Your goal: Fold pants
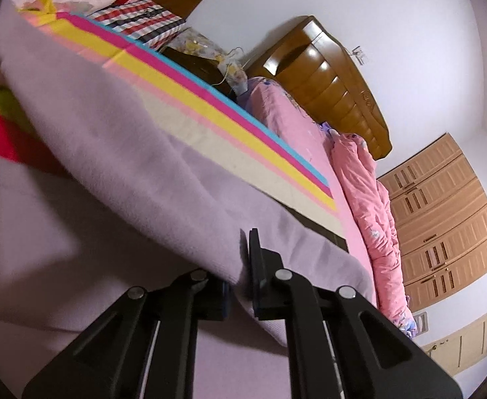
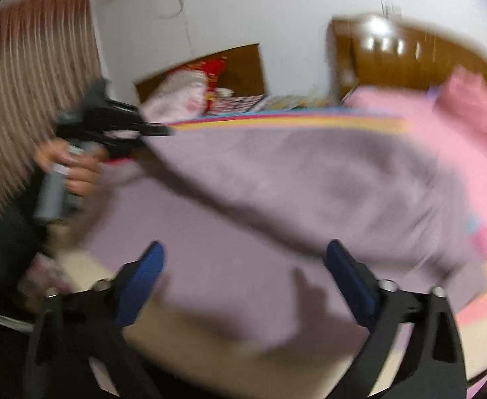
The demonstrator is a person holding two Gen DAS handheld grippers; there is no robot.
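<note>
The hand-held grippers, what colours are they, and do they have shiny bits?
Both are black with silver round bolts. The right hand-held gripper has blue pads. The left hand-held gripper has a grey handle, seen from the right camera.

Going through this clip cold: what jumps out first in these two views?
The lilac pants fill both views, one edge pinched and lifted by the left gripper at the left of the right wrist view. The right gripper gapes open below. Behind runs a bright striped sheet.
</note>
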